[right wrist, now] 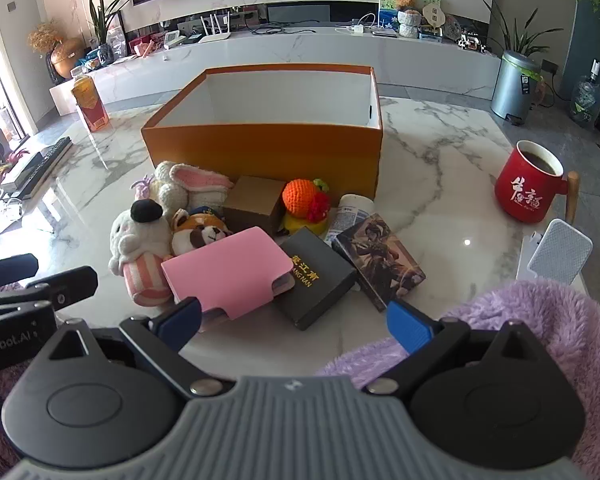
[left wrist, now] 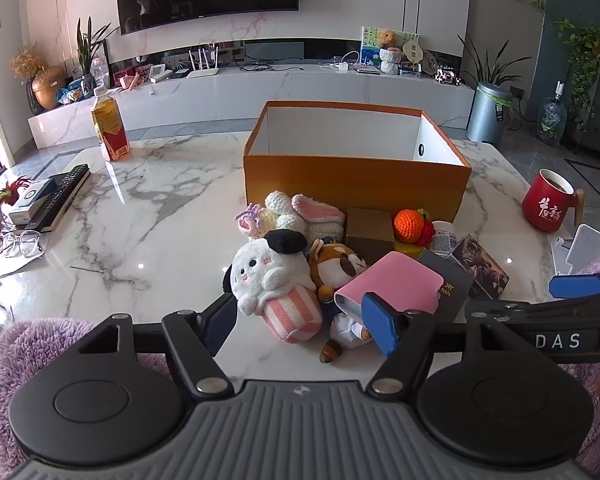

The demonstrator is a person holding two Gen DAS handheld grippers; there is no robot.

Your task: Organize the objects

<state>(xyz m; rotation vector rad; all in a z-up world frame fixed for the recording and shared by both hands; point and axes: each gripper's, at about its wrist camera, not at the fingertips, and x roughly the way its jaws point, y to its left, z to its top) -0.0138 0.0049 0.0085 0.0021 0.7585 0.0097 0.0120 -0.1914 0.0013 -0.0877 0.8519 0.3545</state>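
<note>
Worktop [right wrist: 440, 152]: marble, fills the middle of both views; it carries everything below.
Box [right wrist: 260, 152]: orange, open-topped, looks empty; upper centre of both views, long axis across the frame. Judged the likely destination, stiff card.
Pile: heaped against the box's near wall, centre of both views, just ahead of both tools.
Mug [right wrist: 528, 188]: red, full of dark drink, right edge, well apart from the pile. Spill risk; best left alone.
Pink case [right wrist: 228, 276]: flat, soft-cornered flap wallet, lying tilted with its long axis from lower left to upper right, flap end toward lower right. Probably light and fairly stiff; take it across the short edges.
White plush [right wrist: 140, 248]: lies on its back, head toward upper frame, striped base toward the camera. Soft, light, squashes; pinch the body mid-length.
Black box [right wrist: 316, 276]: flat, rigid, one corner pointing at the camera; smooth, may slip, so grip across its narrow width.
Picture box [right wrist: 380, 260]: long axis from upper left to lower right, stiff card.
Brown plush [right wrist: 200, 232]: partly under the pink case.
Orange knit ball [right wrist: 300, 196]: soft, round.
Left tool [left wrist: 300, 316]: fingers spread, holding nothing; the white plush and pink case sit between its tips in view.
Right tool [right wrist: 296, 320]: spread wide, empty, low before the pink case.
</note>
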